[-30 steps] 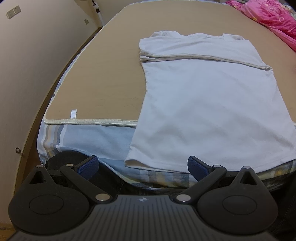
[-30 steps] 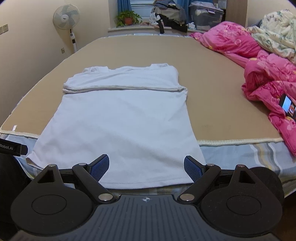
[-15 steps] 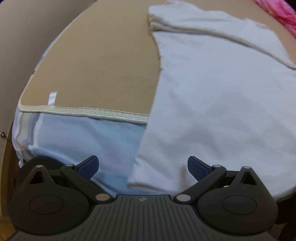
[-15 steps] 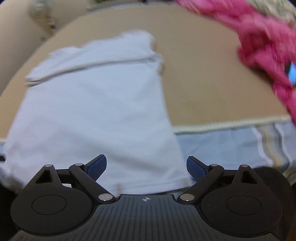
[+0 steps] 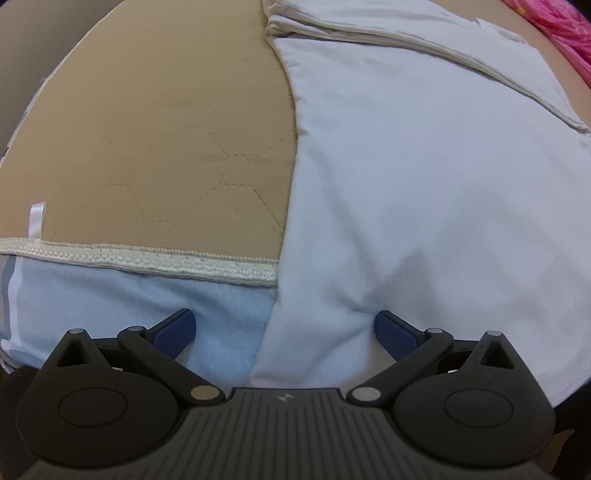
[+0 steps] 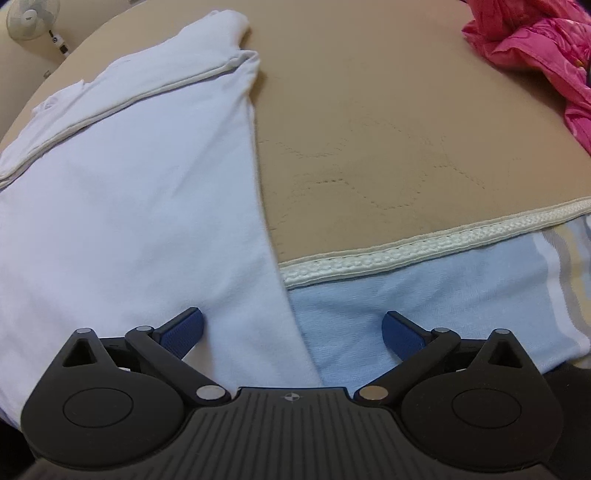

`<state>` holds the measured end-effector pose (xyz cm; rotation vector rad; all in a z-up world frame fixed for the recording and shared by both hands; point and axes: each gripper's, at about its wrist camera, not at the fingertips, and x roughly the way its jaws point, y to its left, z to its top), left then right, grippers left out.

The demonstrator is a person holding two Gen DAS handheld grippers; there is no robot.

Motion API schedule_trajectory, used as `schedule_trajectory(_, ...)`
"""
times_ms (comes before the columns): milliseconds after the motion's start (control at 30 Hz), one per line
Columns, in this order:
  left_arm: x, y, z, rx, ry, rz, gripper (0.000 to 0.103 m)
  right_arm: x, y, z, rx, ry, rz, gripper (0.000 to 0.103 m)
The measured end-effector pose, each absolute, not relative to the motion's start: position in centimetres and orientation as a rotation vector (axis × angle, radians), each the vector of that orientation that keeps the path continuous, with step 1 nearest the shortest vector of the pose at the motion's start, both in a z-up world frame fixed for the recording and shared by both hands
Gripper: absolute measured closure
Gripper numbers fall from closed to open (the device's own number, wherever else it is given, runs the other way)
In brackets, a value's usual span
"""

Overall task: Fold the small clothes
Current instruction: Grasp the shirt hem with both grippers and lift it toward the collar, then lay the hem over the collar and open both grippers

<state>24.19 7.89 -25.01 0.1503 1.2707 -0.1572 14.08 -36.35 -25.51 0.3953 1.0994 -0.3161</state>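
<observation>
We see a tan mattress pad (image 5: 155, 122) over a light blue sheet (image 5: 110, 295), with the white T-shirt (image 5: 424, 192) spread flat on it, top part folded down toward us and hem hanging over the near bed edge. The left wrist view shows the shirt's left side and hem corner, plus a white tag (image 5: 37, 218) on the pad's trim; the right wrist view shows the opposite side edge and, only there, a pink quilt (image 6: 546, 55) at far right and a standing fan (image 6: 33, 18) at top left. The striped part of the sheet (image 6: 565, 258) also shows only in the right view. The left gripper (image 5: 284, 328) is low and close to the hem, aimed along the bed, jaws spread wide; the shirt's left hem corner sits between the blue pads (image 5: 173, 332), and its right pad seems to press into the cloth. The right gripper (image 6: 291, 328) is likewise low and wide apart, straddling the shirt's right side edge, with the left pad over cloth and the right pad over sheet. Neither grips anything. Versus a second ago, both grippers have moved in and down: the shirt fills far more of each view, the room background has dropped out, and the jaw opening is unchanged.
</observation>
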Motion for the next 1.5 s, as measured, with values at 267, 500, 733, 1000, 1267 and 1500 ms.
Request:
schedule_trajectory(267,22.4,8.1,-23.1,0.079,1.306,-0.258,0.067,13.3,-36.7,-23.9,0.447,1.148,-0.192,0.07)
schedule_trajectory(500,22.3,10.4,-20.9,-0.101,1.316,-0.169,0.096,13.5,-35.5,-22.1,0.424,1.177,-0.118,0.098)
schedule_trajectory(733,18.0,10.9,-13.7,-0.126,1.144,-0.221,0.097,11.5,-35.3,-15.4,0.455,1.016,-0.098,0.098)
schedule_trajectory(1000,12.9,11.9,-8.5,-0.112,1.051,-0.249,0.1,6.3,-35.2,-9.2,0.494,0.851,-0.055,0.099)
schedule_trajectory(1267,6.1,13.3,-10.8,-0.123,1.153,-0.231,0.1,-2.2,-33.7,-9.8,0.542,0.928,-0.056,0.099)
schedule_trajectory(1500,9.6,12.6,-12.9,-0.158,1.297,-0.17,0.1,-0.7,-33.5,-12.2,0.636,1.061,-0.088,0.099)
